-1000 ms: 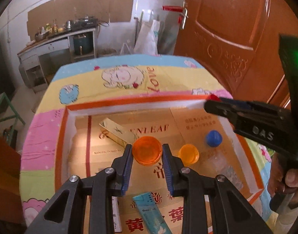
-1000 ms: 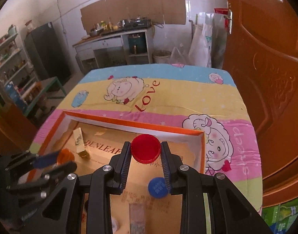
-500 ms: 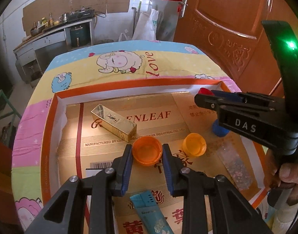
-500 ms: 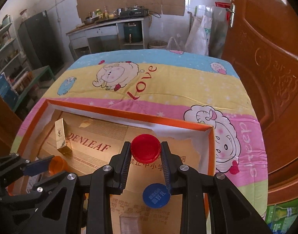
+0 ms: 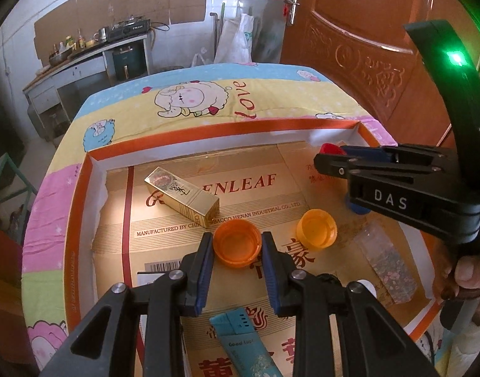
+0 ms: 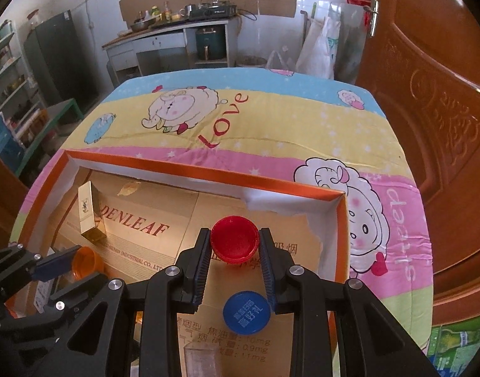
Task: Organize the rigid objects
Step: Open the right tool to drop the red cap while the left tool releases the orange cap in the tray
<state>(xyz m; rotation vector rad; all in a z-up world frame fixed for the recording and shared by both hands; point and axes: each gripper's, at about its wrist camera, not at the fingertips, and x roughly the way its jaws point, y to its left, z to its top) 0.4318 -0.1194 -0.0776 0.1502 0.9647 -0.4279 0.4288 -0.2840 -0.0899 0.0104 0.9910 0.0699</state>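
We log two caps in grasp. The orange cap [image 5: 237, 243], open side up, sits clamped between the blue pads of the left gripper [image 5: 237, 253], over the cardboard floor of the orange-rimmed tray [image 5: 189, 144]; whether it touches the floor we cannot tell. The red cap [image 6: 234, 243] is pinched in the right gripper [image 6: 234, 253], both pads against its ribbed edge, near the tray's far right corner.

Just beside the orange cap, to its upper left, we note a gold box [image 5: 182, 196] lying on its side at an angle. To the right lies a second, paler orange cap [image 5: 316, 228], apart from the first. A blue cap [image 6: 247, 312] lies flat on the cardboard, just below and right of the red one, close to the right pad. A clear sachet [image 5: 385, 264] of small specks rests near the tray's right wall. A teal tube [image 5: 246, 345] lies at the near edge, between the left gripper's arms.

The tray stands on a table with a sheep-print cloth [image 6: 240, 125]. A brown door [image 6: 434, 119] is to the right.
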